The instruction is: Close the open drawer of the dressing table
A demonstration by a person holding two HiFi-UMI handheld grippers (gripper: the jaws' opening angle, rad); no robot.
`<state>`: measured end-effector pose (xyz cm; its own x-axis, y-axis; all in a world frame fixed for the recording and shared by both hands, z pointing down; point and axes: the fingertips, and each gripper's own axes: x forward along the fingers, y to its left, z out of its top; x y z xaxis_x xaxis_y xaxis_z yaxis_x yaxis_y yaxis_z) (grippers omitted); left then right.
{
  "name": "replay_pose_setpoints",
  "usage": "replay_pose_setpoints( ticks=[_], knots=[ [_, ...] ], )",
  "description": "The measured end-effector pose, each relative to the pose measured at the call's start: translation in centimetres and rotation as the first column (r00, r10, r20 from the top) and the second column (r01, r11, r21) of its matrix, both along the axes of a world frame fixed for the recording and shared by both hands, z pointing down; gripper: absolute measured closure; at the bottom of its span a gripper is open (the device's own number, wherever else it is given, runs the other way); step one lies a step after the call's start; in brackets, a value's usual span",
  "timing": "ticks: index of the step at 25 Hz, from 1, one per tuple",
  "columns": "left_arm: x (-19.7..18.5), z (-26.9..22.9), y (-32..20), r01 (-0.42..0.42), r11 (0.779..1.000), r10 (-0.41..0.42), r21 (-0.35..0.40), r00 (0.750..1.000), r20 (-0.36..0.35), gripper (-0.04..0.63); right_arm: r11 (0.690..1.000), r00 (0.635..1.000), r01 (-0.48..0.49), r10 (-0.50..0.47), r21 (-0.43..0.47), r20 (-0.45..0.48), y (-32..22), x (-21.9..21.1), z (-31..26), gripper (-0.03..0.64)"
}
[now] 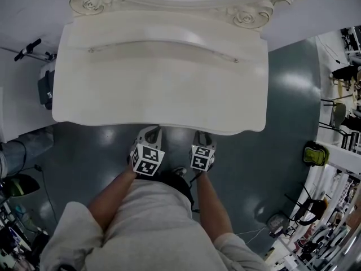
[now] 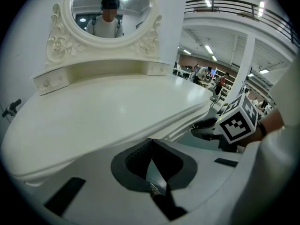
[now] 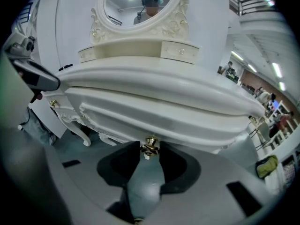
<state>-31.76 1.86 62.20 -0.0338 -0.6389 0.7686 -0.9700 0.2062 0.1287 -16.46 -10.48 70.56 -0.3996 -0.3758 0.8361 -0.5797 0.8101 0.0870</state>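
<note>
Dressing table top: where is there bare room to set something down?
The whole cream-white table top is bare, from the raised back ledge under the carved mirror frame to its front edge. It is crowded only below the front edge's middle: the left gripper, jaws together, and the right gripper, jaws on the small brass drawer knob.

- No word, number, brand name or sign can be read in any view.
- The white cube (image 1: 148,160) on the left gripper (image 2: 150,146) and the white cube (image 1: 202,158) on the right gripper (image 3: 150,154) carry only black square marker patterns, with no letters or digits.
- The cream-white carved wooden dressing table (image 1: 163,83) has a plain surface, without label or lettering.
- The small brass drawer knob (image 3: 150,147) between the right gripper's jaws bears no marking.
- Things in the hall behind are too small and blurred to read.
</note>
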Motion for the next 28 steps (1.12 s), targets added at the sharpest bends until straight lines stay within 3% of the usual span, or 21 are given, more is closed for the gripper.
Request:
replay_pose_setpoints(
  ticks=[24, 28],
  knots=[
    [0.0, -0.5, 1.3, 0.017, 1.000, -0.017, 0.003, 1.000, -0.004, 0.588, 1.000, 1.000, -0.009, 0.009, 0.018, 0.015, -1.8, -2.3, 0.1, 0.477],
    [1.1, -0.7, 1.9, 0.024, 1.000, -0.024, 0.000, 1.000, 0.000, 0.588, 0.999, 0.999, 0.043, -0.043, 0.024, 0.013, -1.2, -2.3, 0.1, 0.476]
  ],
)
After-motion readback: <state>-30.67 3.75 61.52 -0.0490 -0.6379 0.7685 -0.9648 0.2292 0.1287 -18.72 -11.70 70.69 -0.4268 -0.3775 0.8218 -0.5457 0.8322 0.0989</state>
